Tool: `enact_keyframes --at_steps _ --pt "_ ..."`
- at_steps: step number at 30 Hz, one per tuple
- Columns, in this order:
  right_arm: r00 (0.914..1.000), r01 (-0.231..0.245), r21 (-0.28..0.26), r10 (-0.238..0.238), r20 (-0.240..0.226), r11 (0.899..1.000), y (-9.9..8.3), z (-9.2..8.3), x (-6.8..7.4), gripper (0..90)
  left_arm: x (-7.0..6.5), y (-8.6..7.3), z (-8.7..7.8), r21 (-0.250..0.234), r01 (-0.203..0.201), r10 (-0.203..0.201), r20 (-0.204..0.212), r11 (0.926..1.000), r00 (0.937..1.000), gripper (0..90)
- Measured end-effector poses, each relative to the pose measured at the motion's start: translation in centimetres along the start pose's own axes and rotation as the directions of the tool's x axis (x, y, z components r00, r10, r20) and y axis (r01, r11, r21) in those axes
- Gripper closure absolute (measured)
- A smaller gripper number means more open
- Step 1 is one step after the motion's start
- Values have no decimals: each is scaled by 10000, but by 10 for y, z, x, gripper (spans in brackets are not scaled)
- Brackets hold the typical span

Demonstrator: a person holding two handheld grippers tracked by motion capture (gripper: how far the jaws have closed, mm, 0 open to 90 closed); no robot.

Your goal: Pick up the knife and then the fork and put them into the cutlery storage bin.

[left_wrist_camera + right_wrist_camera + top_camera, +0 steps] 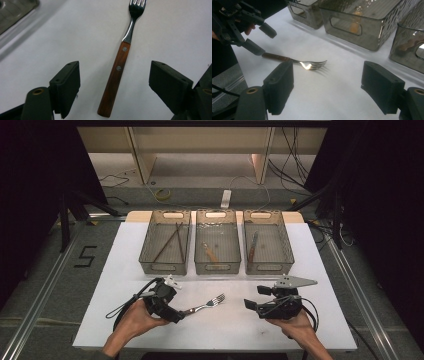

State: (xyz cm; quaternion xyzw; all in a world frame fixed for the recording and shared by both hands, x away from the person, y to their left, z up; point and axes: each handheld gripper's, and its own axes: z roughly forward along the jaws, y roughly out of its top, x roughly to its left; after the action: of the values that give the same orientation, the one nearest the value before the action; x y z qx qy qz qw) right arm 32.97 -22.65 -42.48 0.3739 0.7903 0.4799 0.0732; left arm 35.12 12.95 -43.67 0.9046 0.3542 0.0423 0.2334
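The fork [117, 75] has a reddish-brown wooden handle, long and flat-sided with a rounded butt, pinned by two small grey metal rivets. Beyond the handle a narrow steel neck widens into a polished head with four tines; in the right gripper view the head [310, 65] throws back a bright glint. It lies flat on the matte white table [280, 320].

The left gripper [113, 82] straddles the handle. Its two blocky black jaws stand wide on either side of the wood, neither pad touching it, and the butt of the handle lies between them while the tines point straight ahead, away from the gripper. In the high view the left gripper [175, 315] sits at the handle end, held in the person's left hand [132, 322].

The right gripper [327, 92] has its jaws wide apart with only bare table between them; the fork lies ahead of it and to its left, well apart. Further ahead stand three smoky, translucent plastic bins [217, 265] with cut-out handles, set side by side in a row.
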Motion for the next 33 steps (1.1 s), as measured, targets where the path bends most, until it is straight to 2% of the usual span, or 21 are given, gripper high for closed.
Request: enact_keyframes --at_steps 3,7,14,20,26,33 --pt "10000 -25 -18 25 -17 10000 -2 -1 0 262 -1 2 3 267 -74 71 140 9996 9999 266" --pt "10000 -11 7 11 -52 10000 -3 -2 1 252 -1 3 7 507 -140 134 126 9986 9998 289" --pt "10000 -6 -38 6 -76 10000 -3 -3 1 250 -2 3 14 1198 -481 471 110 9916 9988 402" --pt "10000 18 -1 -18 -75 10000 -3 -3 2 250 -6 4 17 1369 -742 715 247 9878 9971 523" --pt "9999 32 1 -32 -97 10000 -3 -3 2 251 -5 5 22 1620 -984 970 165 9819 9951 575" --pt "9999 25 12 -25 -112 10000 -3 -3 2 252 -5 6 26 1728 -954 960 49 9803 9954 648"
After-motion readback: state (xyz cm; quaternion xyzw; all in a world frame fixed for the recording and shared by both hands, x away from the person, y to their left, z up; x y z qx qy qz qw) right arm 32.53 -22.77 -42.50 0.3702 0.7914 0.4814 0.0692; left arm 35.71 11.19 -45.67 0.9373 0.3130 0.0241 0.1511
